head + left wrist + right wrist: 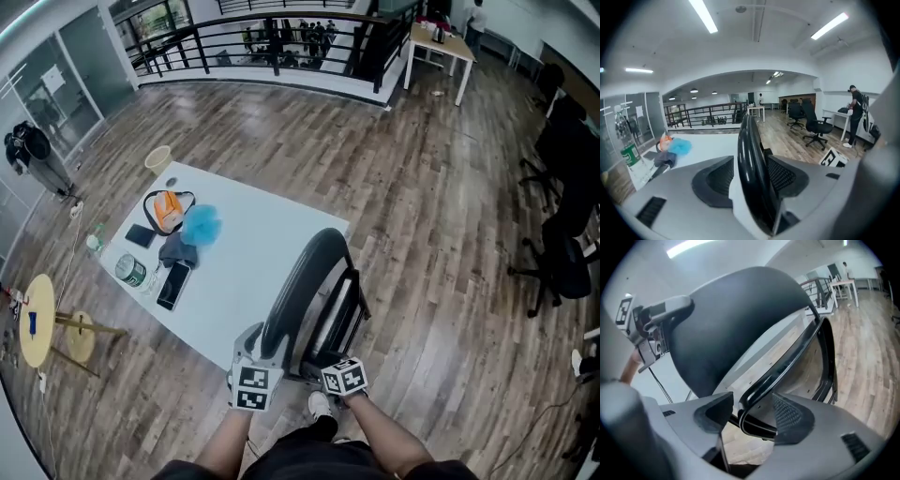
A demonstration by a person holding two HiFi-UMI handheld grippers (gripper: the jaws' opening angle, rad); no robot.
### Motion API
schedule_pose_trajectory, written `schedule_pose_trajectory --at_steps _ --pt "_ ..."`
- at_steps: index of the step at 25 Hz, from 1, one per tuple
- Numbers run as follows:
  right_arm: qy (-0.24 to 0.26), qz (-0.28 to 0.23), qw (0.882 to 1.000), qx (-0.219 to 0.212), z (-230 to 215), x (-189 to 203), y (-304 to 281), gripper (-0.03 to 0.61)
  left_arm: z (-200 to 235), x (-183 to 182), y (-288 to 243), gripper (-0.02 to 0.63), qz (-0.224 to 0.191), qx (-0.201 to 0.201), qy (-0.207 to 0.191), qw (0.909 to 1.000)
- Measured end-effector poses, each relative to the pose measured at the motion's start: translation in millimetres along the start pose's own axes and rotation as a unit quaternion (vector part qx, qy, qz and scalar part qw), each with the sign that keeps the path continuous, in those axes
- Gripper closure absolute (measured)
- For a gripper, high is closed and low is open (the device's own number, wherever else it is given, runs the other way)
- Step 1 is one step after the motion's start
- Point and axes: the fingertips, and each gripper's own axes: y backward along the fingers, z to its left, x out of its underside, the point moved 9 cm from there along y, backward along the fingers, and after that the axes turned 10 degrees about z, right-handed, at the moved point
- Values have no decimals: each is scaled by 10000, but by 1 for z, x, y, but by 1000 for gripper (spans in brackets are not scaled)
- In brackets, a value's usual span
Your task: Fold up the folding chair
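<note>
Forearms [375, 439] of the person enter at the lower edge of the head view, each carrying a grey moulded tool topped by a cube of black-and-white square markers. Left hand-held gripper [749, 178]: jaws apart, their dark ribbed pads flanking the thin, smooth black edge of the folding chair [305, 281] without pressing on it. Right hand-held gripper [752, 414]: jaws likewise apart, with a bent black metal tube [787, 366] of the chair frame lying between the pads, close to one pad and clear of the other. Folding chair: stands upright on the wood-plank floor [422, 187] directly before the person, against the near edge of the desk [253, 253]. Its rounded black shell and its seat lie nearly closed together, and a pale flat board shows behind the tube in the right gripper view. Desk: white, smooth, rectangular, set at an angle to the floor planks. On it, near to far: a flat dark phone [174, 284], a cylindrical green-and-white can [131, 270], a crumpled grey cloth [178, 248], a fluffy blue puff [201, 225] and an orange pouch [167, 208] with a dark looped strap. Beyond the desk: a black bar railing [272, 42], a second desk [441, 45] with a wooden top and white legs, and black office chairs [562, 253] on castors at the right.
</note>
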Motion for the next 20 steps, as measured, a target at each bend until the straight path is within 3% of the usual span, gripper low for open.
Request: schedule_pose_trajectory --at_steps 4,7,10,14,17,20 --pt "-81 -925 9941 564 7 15 67 318 -10 -6 43 399 -94 -184 -321 9993" --pt "74 -1667 9777 1275 18 31 131 316 -32 -10 67 399 -522 -261 -356 9977" --pt "108 -2457 9526 1792 35 54 199 318 -76 -19 87 406 -1104 151 -443 9928" --pt "226 -3068 9170 2540 75 105 266 342 -140 -10 120 478 -1455 1079 -416 9826" --pt "318 -3459 8812 3206 98 142 309 443 -177 4 142 537 -1533 1569 -162 9755" --pt "271 -3751 8500 3689 119 180 339 531 -205 23 162 598 -1457 1803 -18 9728"
